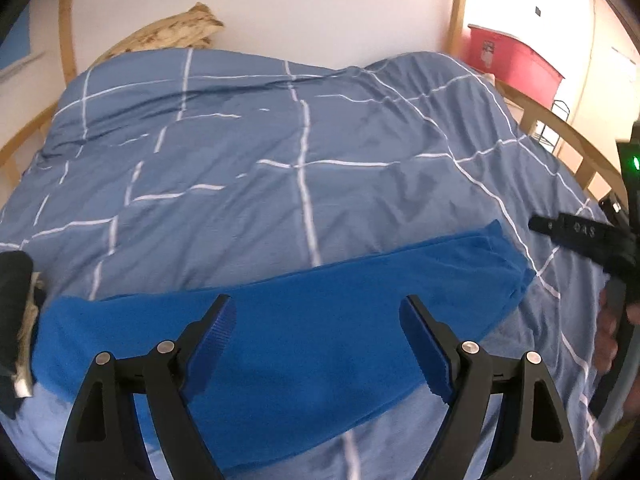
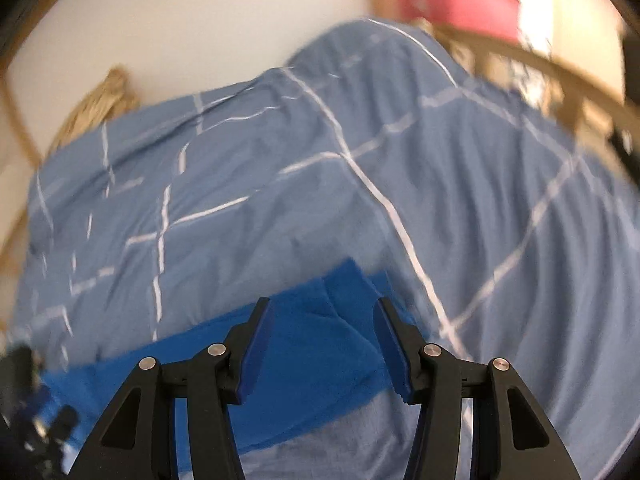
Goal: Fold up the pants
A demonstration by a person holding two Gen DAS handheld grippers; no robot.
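You face a bed [image 1: 240, 152] under a blue duvet with a white grid. Plain white wall [image 1: 280, 8] behind it. Light wooden bed frame [image 1: 576, 148] curves along the right side. Patterned tan pillow [image 1: 176, 32] at the head. Red storage bin [image 1: 516, 64] beyond, brightly lit.

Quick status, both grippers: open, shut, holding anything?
Left gripper: open, empty, above the blue pants.
Right gripper: open, empty, over the pants' end.

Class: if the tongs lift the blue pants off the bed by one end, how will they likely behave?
The pants lie flat in soft folds, so they will probably droop. The matte, fuzzy-looking fabric suggests little slipping. Likely light, since the duvet barely dents.
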